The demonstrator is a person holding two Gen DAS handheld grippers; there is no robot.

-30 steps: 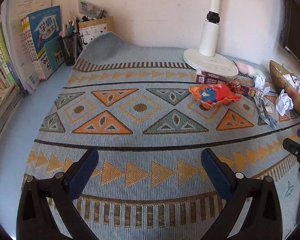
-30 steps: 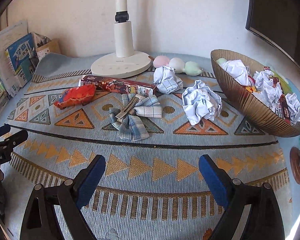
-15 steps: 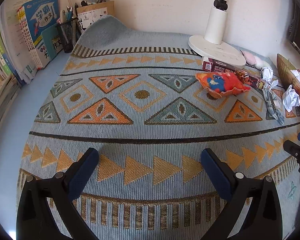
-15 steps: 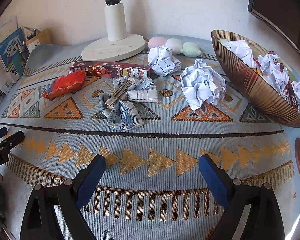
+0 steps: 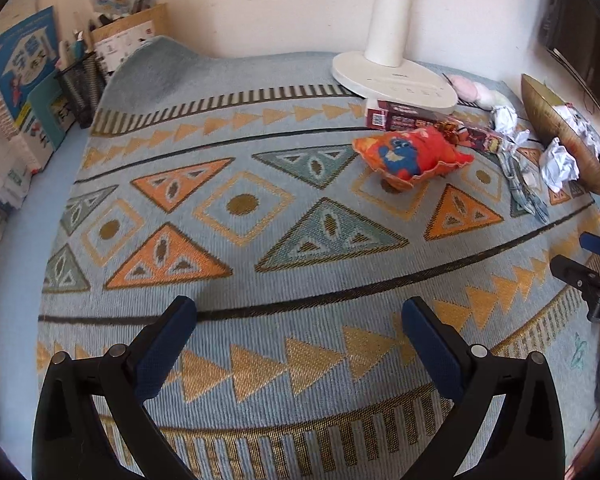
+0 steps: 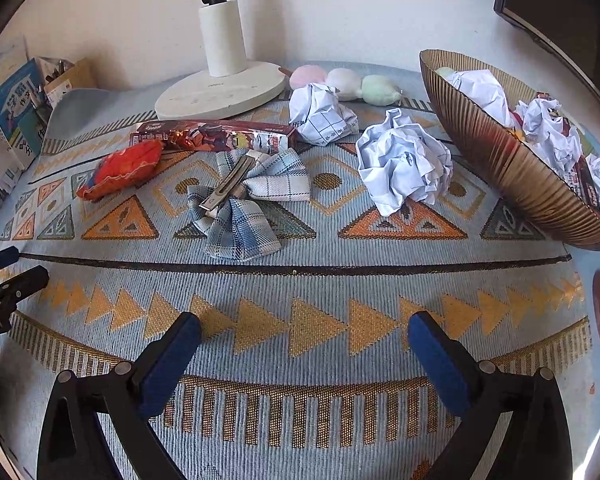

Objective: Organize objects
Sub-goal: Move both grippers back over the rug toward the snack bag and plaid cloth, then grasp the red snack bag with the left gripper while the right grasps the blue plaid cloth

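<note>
On the patterned mat lie a crumpled paper ball (image 6: 404, 166), a second paper ball (image 6: 320, 114), a plaid bow hair clip (image 6: 244, 196), a red snack packet (image 6: 124, 168) (image 5: 412, 154) and a long printed box (image 6: 216, 136). A ribbed gold bowl (image 6: 500, 160) at the right holds several paper balls and wrappers. My right gripper (image 6: 304, 340) is open and empty, hovering over the mat in front of the bow and paper ball. My left gripper (image 5: 300, 320) is open and empty over the mat's left half, well short of the snack packet.
A white lamp base (image 6: 220, 92) stands at the back, with three pastel plush balls (image 6: 348, 82) beside it. Books (image 5: 16, 92) and a mesh pen holder (image 5: 80, 88) line the left wall. A dark monitor (image 6: 560, 8) hangs over the bowl.
Both grippers moved forward over the mat and tilted down; the objects sit closer and larger in both views. Jaws stayed open. No object moved.
</note>
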